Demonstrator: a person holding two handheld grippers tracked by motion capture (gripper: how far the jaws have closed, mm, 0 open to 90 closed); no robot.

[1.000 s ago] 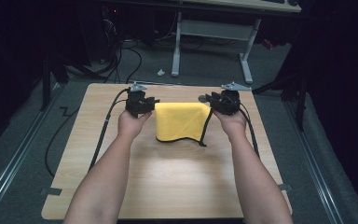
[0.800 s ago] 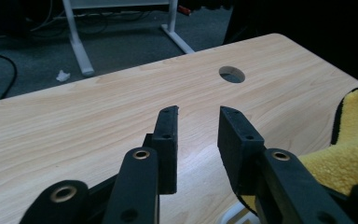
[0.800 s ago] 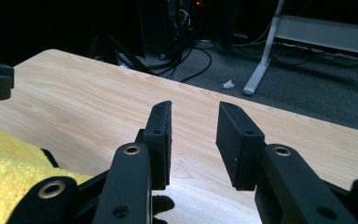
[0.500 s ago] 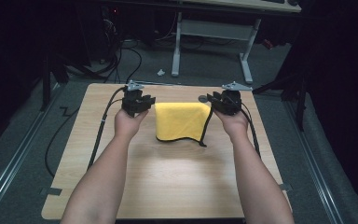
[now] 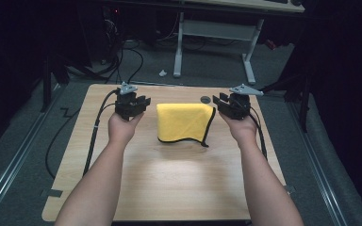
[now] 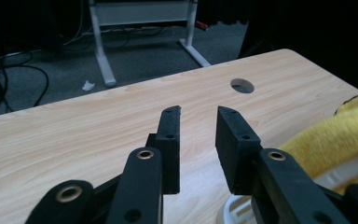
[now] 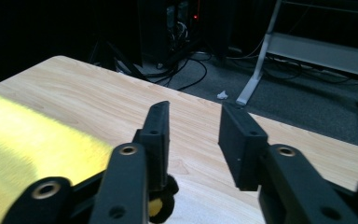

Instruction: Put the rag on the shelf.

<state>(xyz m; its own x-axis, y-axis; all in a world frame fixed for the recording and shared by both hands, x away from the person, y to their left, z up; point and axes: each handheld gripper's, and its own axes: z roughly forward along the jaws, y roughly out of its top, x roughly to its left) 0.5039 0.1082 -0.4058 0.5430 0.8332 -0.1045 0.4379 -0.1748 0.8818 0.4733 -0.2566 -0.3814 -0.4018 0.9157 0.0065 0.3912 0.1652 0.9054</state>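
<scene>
High view: folded yellow microfibre cloth with black edging (image 5: 185,122) lying mid-table on light wooden tabletop (image 5: 169,183), between left gripper (image 5: 133,102) and right gripper (image 5: 228,104), touching neither. Both sets of jaws parted, empty. Likely risk: pinching one layer only, unfolding the cloth. Left gripper view alone reveals round cable hole (image 6: 242,85) and white object under the cloth (image 6: 340,172).

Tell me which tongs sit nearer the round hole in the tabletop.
Right. The right tongs sit just right of the hole; the left tongs are far to its left, past the yellow cloth's left edge.
</scene>
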